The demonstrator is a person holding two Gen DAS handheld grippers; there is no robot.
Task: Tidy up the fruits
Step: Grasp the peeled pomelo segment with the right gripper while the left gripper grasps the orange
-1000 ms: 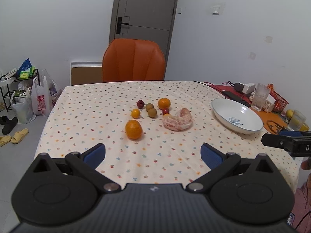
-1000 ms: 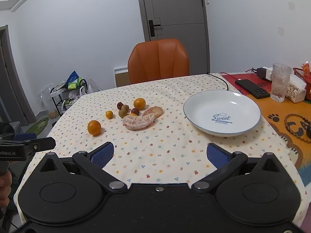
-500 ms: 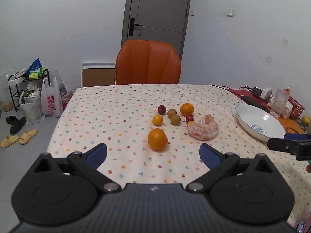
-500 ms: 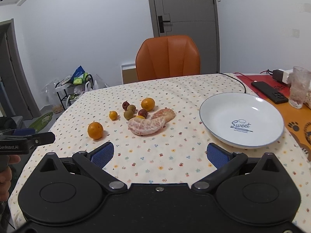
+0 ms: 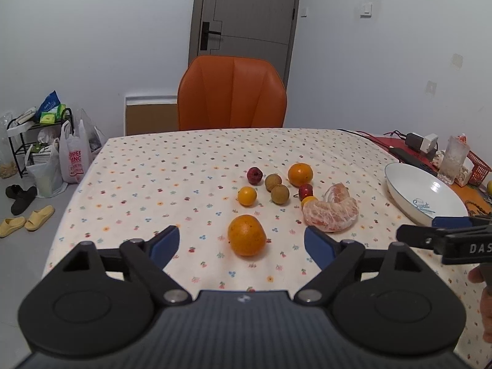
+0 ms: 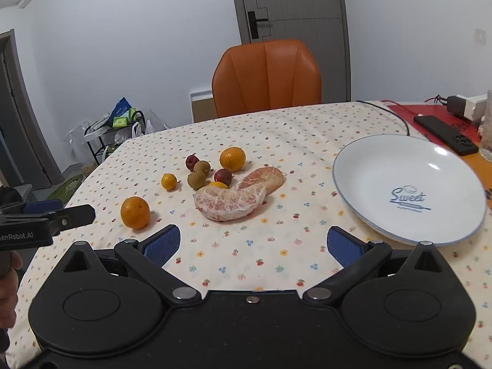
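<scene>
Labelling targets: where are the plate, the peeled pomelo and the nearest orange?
plate (image 6: 369, 166): right wrist view, bare inner wall.
pomelo (image 6: 229, 200): right wrist view, front segment.
orange (image 5: 247, 235): left wrist view, its middle.

The left gripper (image 5: 242, 241) hovers level above the near edge of the table (image 5: 153, 172), jaws spread wide and holding nothing. The right gripper (image 6: 250, 243) hovers beside it over the same edge, jaws likewise wide apart and unloaded.

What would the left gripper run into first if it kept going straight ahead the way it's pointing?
Probably the large round orange nearest it on the floral tablecloth. That fruit sits centred ahead of the left gripper, whose jaws stand wide open and empty. Depth is uncertain, since it may be aimed slightly above.
</scene>
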